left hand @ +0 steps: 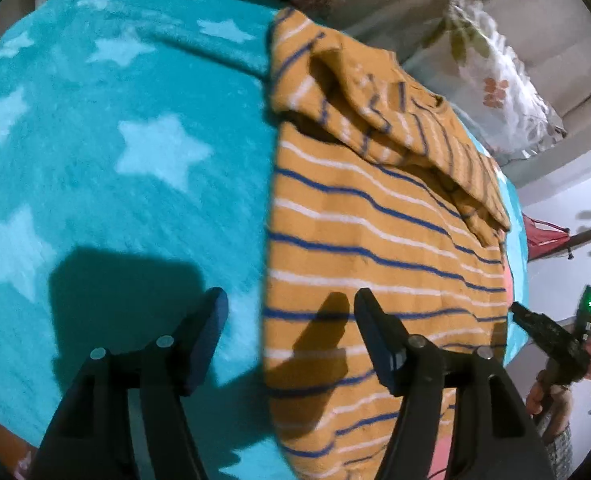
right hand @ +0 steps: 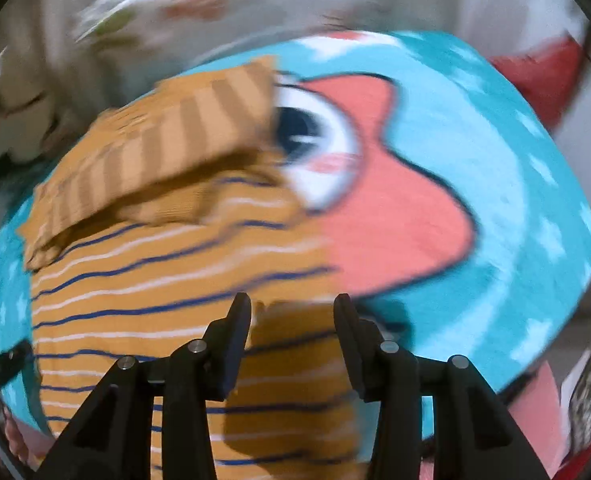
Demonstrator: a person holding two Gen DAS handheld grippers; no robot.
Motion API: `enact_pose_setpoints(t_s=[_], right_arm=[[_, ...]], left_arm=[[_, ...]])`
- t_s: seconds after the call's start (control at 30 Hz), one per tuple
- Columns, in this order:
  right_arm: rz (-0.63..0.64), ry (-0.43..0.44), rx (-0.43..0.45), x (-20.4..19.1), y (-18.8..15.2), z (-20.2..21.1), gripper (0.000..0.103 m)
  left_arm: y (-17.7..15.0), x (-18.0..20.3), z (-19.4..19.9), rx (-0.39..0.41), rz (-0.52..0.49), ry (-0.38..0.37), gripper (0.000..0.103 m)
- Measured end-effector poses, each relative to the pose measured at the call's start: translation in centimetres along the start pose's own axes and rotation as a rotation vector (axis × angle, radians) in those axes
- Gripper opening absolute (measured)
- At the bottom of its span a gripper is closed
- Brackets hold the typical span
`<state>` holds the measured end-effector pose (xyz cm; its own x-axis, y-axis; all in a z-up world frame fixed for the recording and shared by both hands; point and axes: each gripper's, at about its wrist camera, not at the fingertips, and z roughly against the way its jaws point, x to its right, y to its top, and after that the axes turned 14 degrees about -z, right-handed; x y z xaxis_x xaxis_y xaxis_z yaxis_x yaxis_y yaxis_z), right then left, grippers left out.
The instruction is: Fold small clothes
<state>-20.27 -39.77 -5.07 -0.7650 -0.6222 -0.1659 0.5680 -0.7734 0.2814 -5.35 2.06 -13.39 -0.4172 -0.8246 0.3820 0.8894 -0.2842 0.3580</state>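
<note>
since the striped shirt (left hand: 375,232) lies flat on the blanket (left hand: 127,160), the relation that matters is edge versus fingers: in the left wrist view the shirt's straight left side edge runs away from the camera, passing between the two fingers of the left hand-held gripper (left hand: 291,304), which hovers spread wide and holds nothing. shirt's long axis goes near-to-far, hem end toward the camera, collar end far; a sleeve is already turned in over the upper chest. right hand-held gripper (right hand: 293,308) is also parted and empty, sitting over the shirt's right edge near the hem (right hand: 295,320) in its own view, which is motion-blurred, so contact with the cloth can't be told. it also shows at the right rim of the left view (left hand: 551,340). both look about equally near the hem end, one per side, so my guess is the next move is a two-corner pinch at the hem and a fold up toward the collar.

support is a bed covered by the teal star blanket with a pink cartoon shape and an eye (right hand: 395,208). a flowered pillow (left hand: 491,92) sits beyond the collar end, pale wall behind it, and something red (left hand: 543,236) off the right side.
</note>
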Motion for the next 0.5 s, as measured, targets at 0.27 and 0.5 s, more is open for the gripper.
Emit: enact_pose_setpoints(t_s=[0.27, 0.5], right_arm=[[-0.193, 0.435, -0.238, 6.8, -0.4, -2.7, 0.052], [-0.186, 0.695, -0.462, 7.2, -5.2, -3.7, 0.052]], left_arm=[[-4.1, 3.5, -0.6, 0.027, 0.035, -0.133, 0.066], [-9.0, 4.6, 0.5, 0.072, 0.107, -0.202, 0.065]])
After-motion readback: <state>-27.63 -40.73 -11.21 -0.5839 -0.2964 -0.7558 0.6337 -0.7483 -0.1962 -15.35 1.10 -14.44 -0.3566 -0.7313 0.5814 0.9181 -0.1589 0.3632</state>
